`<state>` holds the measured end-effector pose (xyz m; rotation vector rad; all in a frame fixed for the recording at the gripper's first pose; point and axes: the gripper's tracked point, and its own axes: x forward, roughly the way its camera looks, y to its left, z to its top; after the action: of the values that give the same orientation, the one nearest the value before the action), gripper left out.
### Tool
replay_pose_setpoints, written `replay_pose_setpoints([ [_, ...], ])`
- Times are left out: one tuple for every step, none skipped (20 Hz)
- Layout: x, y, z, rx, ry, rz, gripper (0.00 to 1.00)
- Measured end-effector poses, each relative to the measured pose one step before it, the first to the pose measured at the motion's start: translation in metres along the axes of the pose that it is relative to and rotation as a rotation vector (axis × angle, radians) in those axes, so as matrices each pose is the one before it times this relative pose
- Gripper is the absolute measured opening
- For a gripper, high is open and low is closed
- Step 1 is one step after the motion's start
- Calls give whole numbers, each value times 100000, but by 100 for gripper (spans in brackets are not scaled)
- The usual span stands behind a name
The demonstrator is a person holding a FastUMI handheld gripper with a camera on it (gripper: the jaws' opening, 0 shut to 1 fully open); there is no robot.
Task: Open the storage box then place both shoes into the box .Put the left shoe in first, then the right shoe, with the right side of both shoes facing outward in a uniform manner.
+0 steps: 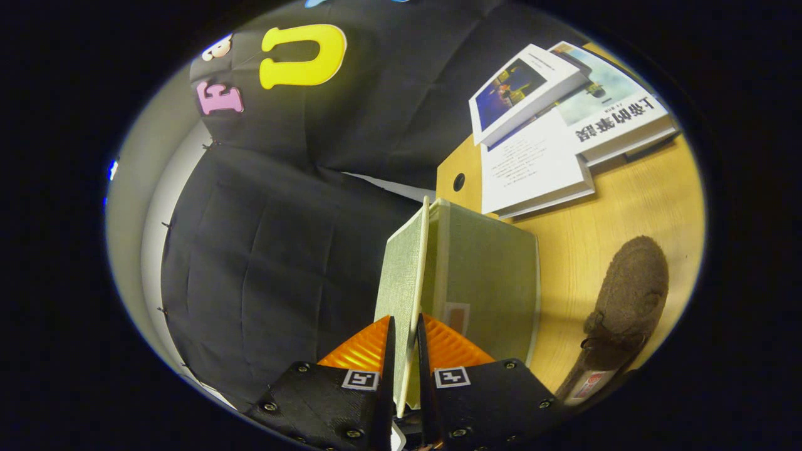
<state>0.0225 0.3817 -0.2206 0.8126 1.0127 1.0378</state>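
Gripper view: gripper [404,338] rolled sideways, fingers clamped on box lid [401,275] (shoe [623,294] beside box).

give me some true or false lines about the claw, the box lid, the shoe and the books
1. The claw is shut on the thin pale green lid of the fabric-covered storage box. True.
2. The lid lies flat and closed on the box. False: it is swung up on edge between the fingers.
3. A brown fuzzy shoe lies on the wooden table beside the box. True.
4. The shoe is already inside the box. False: it is on the table, outside it.
5. A stack of white-covered books lies on the table beyond the box. True.
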Motion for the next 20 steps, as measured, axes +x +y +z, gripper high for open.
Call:
replay_pose_setpoints([
  [102, 794, 125, -2083, 450, 34, 18],
  [205, 974, 64, -1692, 273, 661, 18],
  [69, 1010, 232, -1614, -29, 1029, 18],
  [105, 1207, 125, -2251, 56, 901, 18],
  [270, 857, 267, -2761, 299, 265, 18],
  [341, 763, 167, -2394, 620, 93, 18],
  [436, 871, 235, -2022, 465, 646, 18],
  [503, 991, 220, -2134, 308, 319, 18],
  [546, 909, 362, -2410, 241, 580, 18],
  [581, 1073, 248, -2429, 19, 156, 18],
  [663, 928, 334, -2935, 316, 698, 18],
  [621, 1012, 218, -3008, 397, 389, 18],
  [709, 983, 295, -2723, 118, 570, 18],
  [664, 859, 97, -2184, 553, 631, 18],
  [895, 781, 134, -1376, 575, 568, 18],
  [1027, 766, 44, -1102, 527, 681, 18],
  [1060, 397, 33, -817, 857, -76, 18],
  [733, 659, -67, -823, 792, 12, 18],
  [948, 681, 139, -1215, 742, 285, 18],
  [1074, 597, 169, -1714, 346, 382, 18],
])
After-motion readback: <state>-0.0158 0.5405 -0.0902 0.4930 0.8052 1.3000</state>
